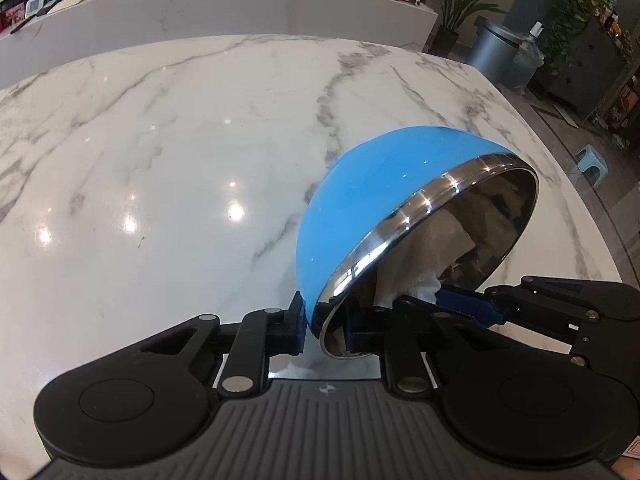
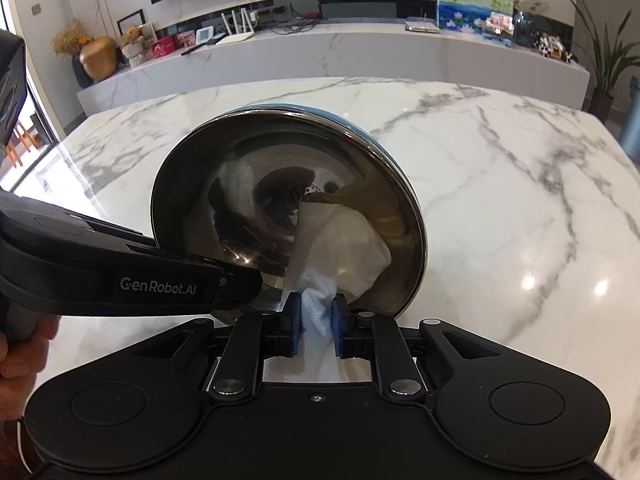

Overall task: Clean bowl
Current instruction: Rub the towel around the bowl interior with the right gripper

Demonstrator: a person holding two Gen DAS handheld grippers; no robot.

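Note:
A bowl (image 1: 372,184), blue outside and shiny steel inside, is held tilted on its side above the marble table (image 1: 160,140). My left gripper (image 1: 324,324) is shut on the bowl's near rim, one finger outside and one inside. In the right wrist view the bowl's open mouth (image 2: 260,184) faces the camera. My right gripper (image 2: 316,320) is shut on a white paper towel (image 2: 340,248), whose free end lies against the bowl's inner wall at the lower right. The right gripper also shows in the left wrist view (image 1: 432,298), reaching into the bowl with the towel.
The left gripper's body (image 2: 120,268) crosses the left of the right wrist view. A white marble counter (image 2: 320,52) with small items stands behind the table. A grey bin (image 1: 492,52), plants and a small blue stool (image 1: 592,160) stand on the floor past the table's right edge.

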